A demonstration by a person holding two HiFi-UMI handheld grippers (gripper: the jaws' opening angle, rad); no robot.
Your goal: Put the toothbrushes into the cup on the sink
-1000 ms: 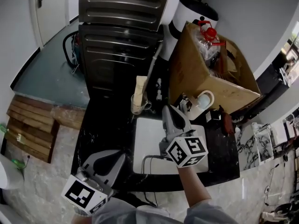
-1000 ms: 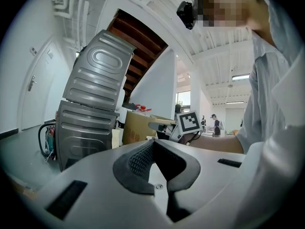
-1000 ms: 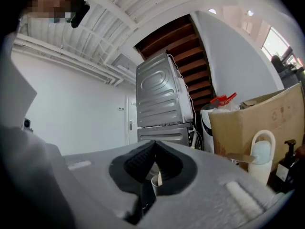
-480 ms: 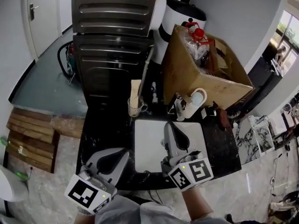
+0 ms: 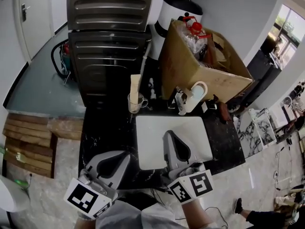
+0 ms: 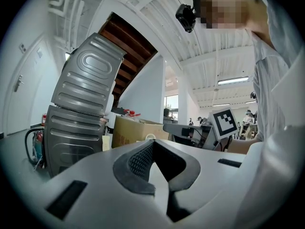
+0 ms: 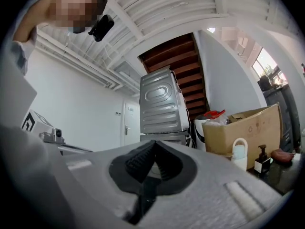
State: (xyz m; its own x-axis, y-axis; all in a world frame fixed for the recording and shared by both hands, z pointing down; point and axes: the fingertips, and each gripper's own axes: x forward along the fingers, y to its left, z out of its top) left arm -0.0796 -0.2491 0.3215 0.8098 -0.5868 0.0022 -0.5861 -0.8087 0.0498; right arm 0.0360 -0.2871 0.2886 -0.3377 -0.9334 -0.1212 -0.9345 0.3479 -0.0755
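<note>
Tally, as I see it. Two grey two-jaw grippers in my hands: left gripper (image 5: 125, 157), right gripper (image 5: 169, 136). One white rectangular sink basin (image 5: 150, 142). One clear glass cup (image 5: 136, 105), with one pale flat piece (image 5: 135, 85) standing in it. One brown cardboard box (image 5: 190, 70). One white handled jug (image 5: 194, 95). Two grey ribbed metal appliances (image 5: 109, 6), stacked.

The dark desk (image 5: 107, 135) carries a white sink (image 5: 155, 137) set in it. Behind the sink stand a glass cup (image 5: 136, 103), a white jug (image 5: 195, 95) and a big cardboard box (image 5: 190, 73).
</note>
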